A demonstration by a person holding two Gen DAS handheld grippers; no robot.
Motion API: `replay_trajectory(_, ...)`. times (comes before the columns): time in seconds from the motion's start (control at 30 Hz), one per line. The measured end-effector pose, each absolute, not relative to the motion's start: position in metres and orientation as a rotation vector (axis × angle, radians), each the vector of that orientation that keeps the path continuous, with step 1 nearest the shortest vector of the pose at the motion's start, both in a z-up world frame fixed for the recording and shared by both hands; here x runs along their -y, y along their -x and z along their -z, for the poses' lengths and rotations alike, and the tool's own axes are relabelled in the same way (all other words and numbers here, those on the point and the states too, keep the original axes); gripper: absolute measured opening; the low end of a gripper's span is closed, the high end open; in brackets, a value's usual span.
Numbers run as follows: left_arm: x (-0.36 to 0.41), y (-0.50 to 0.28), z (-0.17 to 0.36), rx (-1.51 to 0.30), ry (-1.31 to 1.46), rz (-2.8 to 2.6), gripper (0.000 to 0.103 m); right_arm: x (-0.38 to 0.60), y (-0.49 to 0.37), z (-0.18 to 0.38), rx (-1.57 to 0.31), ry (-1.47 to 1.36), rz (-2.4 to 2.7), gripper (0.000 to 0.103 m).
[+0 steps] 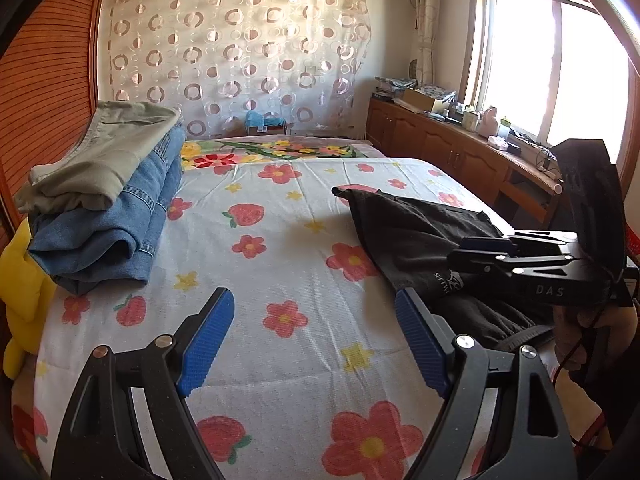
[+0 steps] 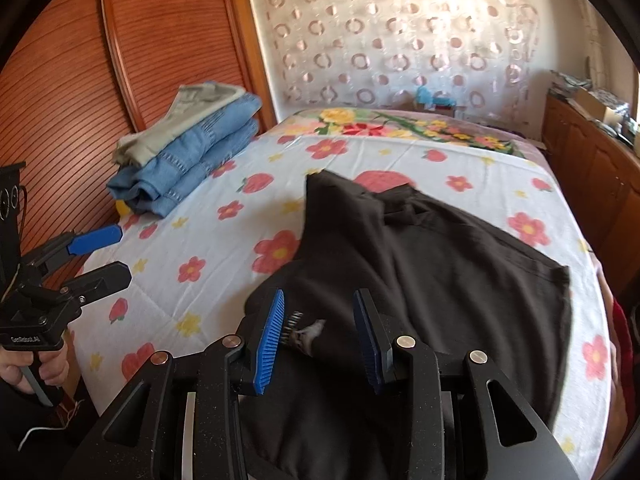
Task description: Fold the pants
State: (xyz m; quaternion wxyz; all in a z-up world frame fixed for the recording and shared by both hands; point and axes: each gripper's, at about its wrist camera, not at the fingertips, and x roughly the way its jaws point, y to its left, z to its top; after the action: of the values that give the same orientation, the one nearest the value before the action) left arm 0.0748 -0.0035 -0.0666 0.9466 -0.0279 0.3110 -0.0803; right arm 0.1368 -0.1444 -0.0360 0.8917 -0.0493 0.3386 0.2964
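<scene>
Leftmost, a stack of folded clothes (image 1: 104, 196) is sitting at the edge of the bed (image 1: 280, 264), against a ribbed wooden wardrobe door (image 1: 44, 100): olive-grey trousers (image 1: 100, 156) are lying on top of folded blue jeans (image 1: 120, 232), and a bit of yellow fabric (image 1: 20, 292) is showing beneath them. Next, the left gripper (image 1: 314, 344) is hovering over the flower-and-strawberry bedsheet, its jaws standing wide apart with only bare sheet between the blue pads (image 1: 208, 344). Farther right, the black pants (image 2: 420, 272) are lying crumpled on the near right part of the bed, well apart from the stack, one section spreading flat toward the right edge and a small white print showing near the waist. The right gripper (image 2: 318, 336) is poised over that near end of the pants, its jaws partly apart; from its own camera the fabric is lying below and between the pads without being pinched. In the left wrist view this gripper is reaching in from the right above the black cloth. At far right, a wooden cabinet (image 1: 452, 148) carrying clutter is running beneath a bright window (image 1: 548, 68), and a circle-patterned curtain (image 1: 240, 52) is covering the back wall.
</scene>
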Motion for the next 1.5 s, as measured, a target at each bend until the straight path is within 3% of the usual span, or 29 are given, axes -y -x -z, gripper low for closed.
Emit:
replay_trajectory(0.77, -0.013, -0.072, 0.072, -0.640, 0.086, 0.138, 0.083, 0.099, -0.148, 0.063, -0.762, 0.249, -0.674, 0.037)
replay_trajectory(0.8, -0.013, -0.072, 0.072, -0.640, 0.086, 0.138, 0.083, 0.098, -0.148, 0.064, -0.759, 0.251, -0.674, 0.036)
replay_trajectory(0.87, -0.013, -0.072, 0.072, -0.642, 0.088, 0.140, 0.083, 0.099, -0.149, 0.063, -0.759, 0.255, -0.657, 0.016)
replay_trajectory(0.97, -0.011, -0.072, 0.074, -0.647, 0.083, 0.143, 0.083, 0.103, -0.152, 0.062, -0.777, 0.228, -0.672, 0.008)
replay_trajectory(1.5, 0.014, -0.075, 0.076, -0.660, 0.048, 0.194, 0.083, 0.161, -0.148, 0.012, -0.633, 0.122, -0.582, 0.006)
